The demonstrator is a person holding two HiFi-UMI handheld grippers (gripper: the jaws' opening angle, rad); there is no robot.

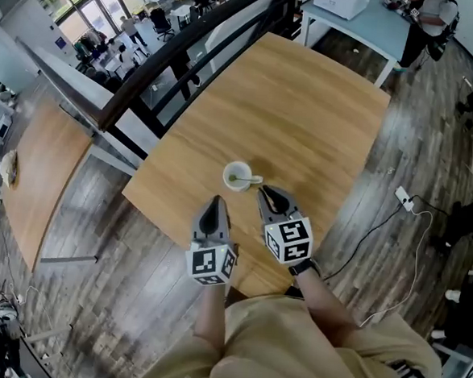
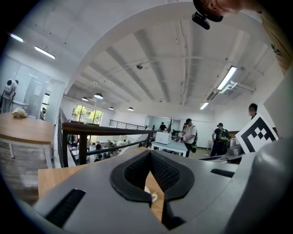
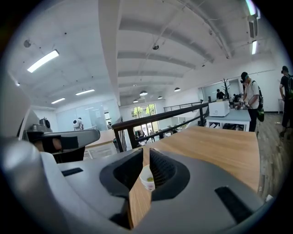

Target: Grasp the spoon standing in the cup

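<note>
Surface: a light wooden table [image 1: 307, 108] with a bare, pale-grained top.
Cup: a small white cup [image 1: 237, 176] stands near the table's edge closest to the person; through the right gripper's slit it shows straight ahead [image 3: 147, 177].
Spoon: the spoon [image 1: 252, 179] stands in the cup, its handle leaning over the rim toward 3 o'clock.
Left gripper: the left gripper [image 1: 216, 199] is over the table at 7 o'clock from the cup, clear of it, with its jaws together and nothing between them.
Right gripper: the right gripper [image 1: 263, 192] is at 5 o'clock from the cup, near the spoon's handle but not touching it, with its jaws closed and empty.
Room: a dark railing [image 1: 189, 52] runs past the table at 10 o'clock, with a second wooden table [image 1: 48, 171] beyond it at 9 o'clock. A pale blue table [image 1: 361, 23] carrying a white box [image 1: 340, 1] stands at 1 o'clock.
Floor: grey-brown planks [image 1: 116, 297], with a white power strip [image 1: 404, 200] and its cable at 3 o'clock.
Ceiling: white, with strip lights [image 3: 42, 61].
Writing: only the black-and-white square markers on the left cube [image 1: 211, 263] and the right cube [image 1: 288, 240] can be made out.
</note>
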